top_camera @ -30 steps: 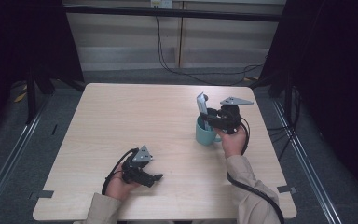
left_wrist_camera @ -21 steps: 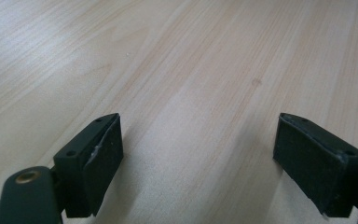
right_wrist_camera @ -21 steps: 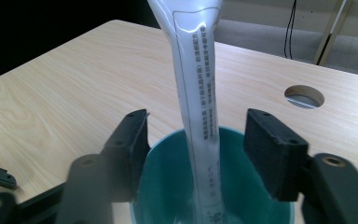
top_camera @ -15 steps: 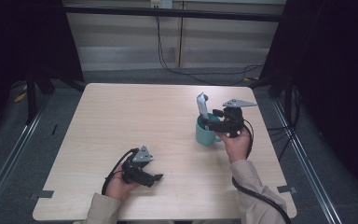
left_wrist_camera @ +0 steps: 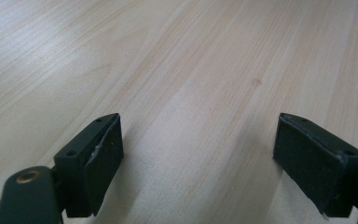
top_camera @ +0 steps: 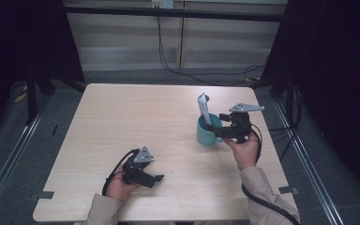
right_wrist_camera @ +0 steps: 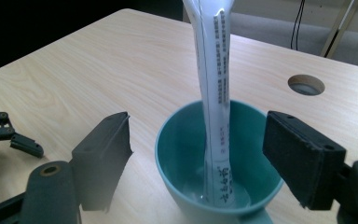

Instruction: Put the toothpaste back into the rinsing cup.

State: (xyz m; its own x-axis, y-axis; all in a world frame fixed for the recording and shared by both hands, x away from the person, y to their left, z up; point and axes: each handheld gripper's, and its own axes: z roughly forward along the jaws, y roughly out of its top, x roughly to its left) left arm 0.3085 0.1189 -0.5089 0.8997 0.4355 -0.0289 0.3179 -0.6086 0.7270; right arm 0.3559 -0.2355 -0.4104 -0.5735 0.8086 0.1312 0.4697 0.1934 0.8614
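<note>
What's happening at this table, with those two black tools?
A person holds a gripper in each hand. The right gripper, its jaws just opened, sits behind a teal ceramic mug in which a tall white paper sachet stands upright, held by nothing. The left gripper rests open on the pale wooden table, away from the mug.

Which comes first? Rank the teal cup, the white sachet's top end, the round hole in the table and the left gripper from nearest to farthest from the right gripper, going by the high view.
1. teal cup: right beside the right gripper.
2. white sachet: its top end rises above the cup.
3. round hole: just behind the sachet.
4. left gripper: far across at the near edge.
</note>
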